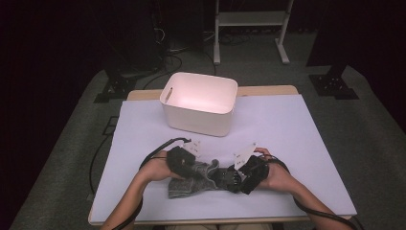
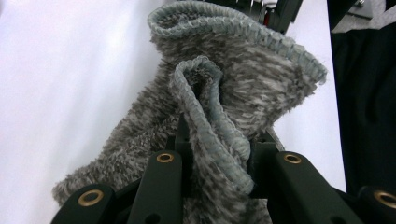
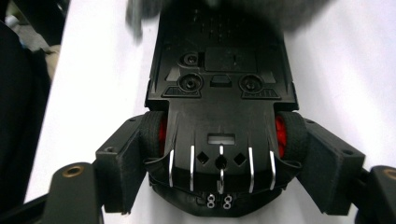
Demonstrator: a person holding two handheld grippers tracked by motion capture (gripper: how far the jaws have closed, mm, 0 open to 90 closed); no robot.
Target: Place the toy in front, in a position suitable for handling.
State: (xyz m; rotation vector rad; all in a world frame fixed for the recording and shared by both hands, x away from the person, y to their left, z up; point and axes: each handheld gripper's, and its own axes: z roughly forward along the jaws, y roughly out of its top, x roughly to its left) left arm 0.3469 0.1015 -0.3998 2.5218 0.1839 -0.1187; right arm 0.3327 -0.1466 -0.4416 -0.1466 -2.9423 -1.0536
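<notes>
High view shows both grippers meeting near the table's [image 1: 297, 143] front edge, short of a white bin [image 1: 200, 103]. Left gripper [image 2: 219, 154] pinches the hemmed edge of a grey knit sock [image 2: 233, 88] — fabric bunched between its jaws. Right gripper [image 3: 219, 154] clamps a black toy car [image 3: 219, 107] belly-up by its red-hubbed wheels — nose tucked into the sock.

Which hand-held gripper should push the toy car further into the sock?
Probably the right hand-held gripper: its jaws clamp the toy car by its wheels, nose at the sock. The left hand-held gripper pinches the cuff.
</notes>
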